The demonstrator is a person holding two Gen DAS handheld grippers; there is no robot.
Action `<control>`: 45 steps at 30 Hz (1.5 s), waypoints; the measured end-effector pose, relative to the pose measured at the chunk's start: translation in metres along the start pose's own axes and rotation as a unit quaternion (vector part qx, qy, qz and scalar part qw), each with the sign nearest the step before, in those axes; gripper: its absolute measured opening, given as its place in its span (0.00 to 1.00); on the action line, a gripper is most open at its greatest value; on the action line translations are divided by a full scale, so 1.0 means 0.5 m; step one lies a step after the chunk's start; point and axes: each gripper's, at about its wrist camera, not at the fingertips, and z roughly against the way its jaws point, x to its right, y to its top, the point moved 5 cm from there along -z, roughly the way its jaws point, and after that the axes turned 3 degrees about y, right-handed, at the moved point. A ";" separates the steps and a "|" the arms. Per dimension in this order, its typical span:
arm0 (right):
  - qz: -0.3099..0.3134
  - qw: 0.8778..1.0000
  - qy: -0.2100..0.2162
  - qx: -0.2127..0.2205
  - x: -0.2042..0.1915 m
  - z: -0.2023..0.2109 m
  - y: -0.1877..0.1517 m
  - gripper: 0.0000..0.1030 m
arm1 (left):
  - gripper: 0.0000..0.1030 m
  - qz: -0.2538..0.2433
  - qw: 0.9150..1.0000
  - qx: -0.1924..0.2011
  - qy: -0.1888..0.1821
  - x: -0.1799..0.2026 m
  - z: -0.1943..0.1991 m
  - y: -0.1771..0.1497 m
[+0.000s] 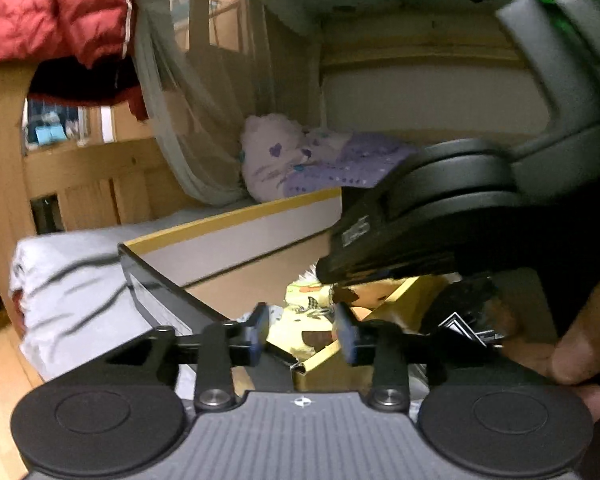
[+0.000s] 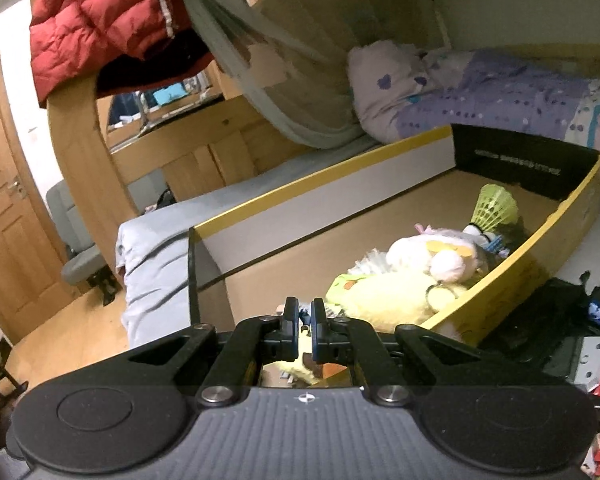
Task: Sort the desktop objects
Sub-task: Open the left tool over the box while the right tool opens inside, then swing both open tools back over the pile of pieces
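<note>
A shallow cardboard box [image 2: 324, 184] with yellow rim lies on the bed. It holds a yellow plush [image 2: 384, 292], a pink-white plush [image 2: 440, 252] and a green shuttlecock [image 2: 494, 206]. My right gripper [image 2: 305, 328] hovers over the box's near end, jaws almost closed with a small blue-and-dark bit between the pads; what it is I cannot tell. My left gripper [image 1: 302, 334] is open and empty above the box's near corner [image 1: 300, 368], over the yellow plush [image 1: 300, 316]. The right gripper's body [image 1: 440, 208] fills the upper right of the left wrist view.
A dark pile of clutter [image 2: 560, 332] with blue and red items lies right of the box. Purple bedding [image 2: 500, 100] and a pillow [image 1: 276, 152] lie behind it. A red jacket [image 2: 100, 20] hangs on the wooden bed frame [image 2: 72, 136]. A door [image 2: 8, 200] stands at left.
</note>
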 end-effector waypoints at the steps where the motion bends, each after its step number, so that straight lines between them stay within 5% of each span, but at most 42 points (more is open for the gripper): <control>1: 0.001 1.000 0.002 -0.004 -0.002 -0.003 -0.002 0.07 | 0.41 0.000 1.000 -0.001 -0.005 0.005 0.002 -0.001; 21: 0.054 0.996 0.045 -0.049 -0.055 -0.017 -0.019 0.08 | 0.41 0.042 0.999 -0.017 0.026 -0.005 0.043 -0.012; 32: 0.046 0.997 0.044 -0.045 -0.052 -0.017 -0.010 0.23 | 0.41 0.048 0.998 -0.017 0.030 -0.004 0.051 -0.007; 37: 0.040 0.998 0.040 -0.031 -0.043 0.016 -0.021 0.24 | 0.52 0.048 0.999 -0.014 0.002 0.011 0.058 -0.004; 45: -0.019 0.997 0.053 0.043 -0.019 0.203 -0.045 0.25 | 0.71 0.050 0.998 -0.016 -0.042 0.067 0.085 -0.022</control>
